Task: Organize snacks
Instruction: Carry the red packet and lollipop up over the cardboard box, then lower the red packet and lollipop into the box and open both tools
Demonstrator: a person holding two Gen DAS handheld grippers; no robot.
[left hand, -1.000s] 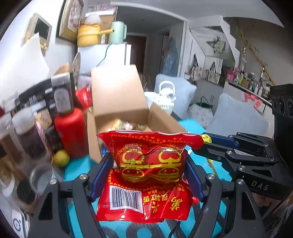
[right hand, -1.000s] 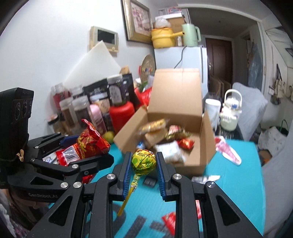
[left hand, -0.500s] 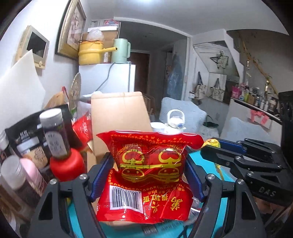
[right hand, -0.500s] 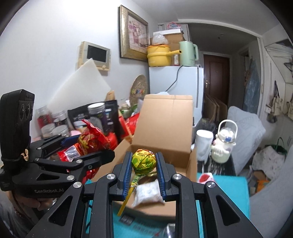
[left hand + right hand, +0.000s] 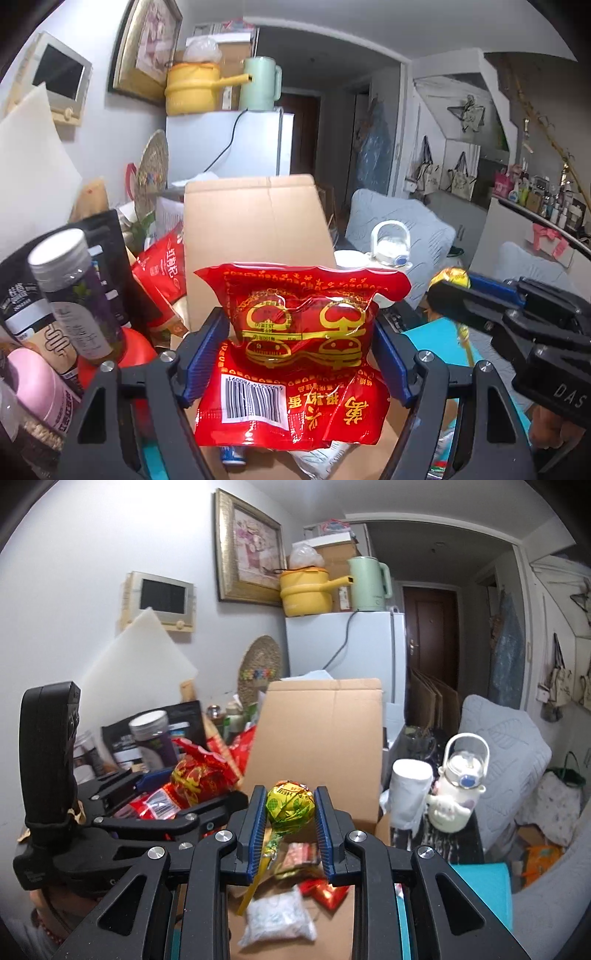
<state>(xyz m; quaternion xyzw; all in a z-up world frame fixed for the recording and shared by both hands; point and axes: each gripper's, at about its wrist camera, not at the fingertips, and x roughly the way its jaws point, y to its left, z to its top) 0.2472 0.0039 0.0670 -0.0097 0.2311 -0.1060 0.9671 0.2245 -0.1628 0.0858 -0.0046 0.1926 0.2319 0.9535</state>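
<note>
Now both grippers sit over the box (image 5: 325, 734), closer than 1s ago. L gripper (image 5: 295, 354) clamps red snack bag (image 5: 299, 354); R gripper (image 5: 290, 827) pinches lollipop (image 5: 290, 805). Only R view shows packets (image 5: 277, 919) inside.

I see left tongs (image 5: 297, 354) left of right tongs (image 5: 290, 830) | both over open box (image 5: 325, 731) | jars (image 5: 74, 291) left of box | fridge (image 5: 343, 646) behind | loose packets (image 5: 277, 919) in box

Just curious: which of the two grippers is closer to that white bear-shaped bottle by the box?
Right. The right gripper, shut on the lollipop, is beside the white bottle; the left gripper with the red packet is farther away.
</note>
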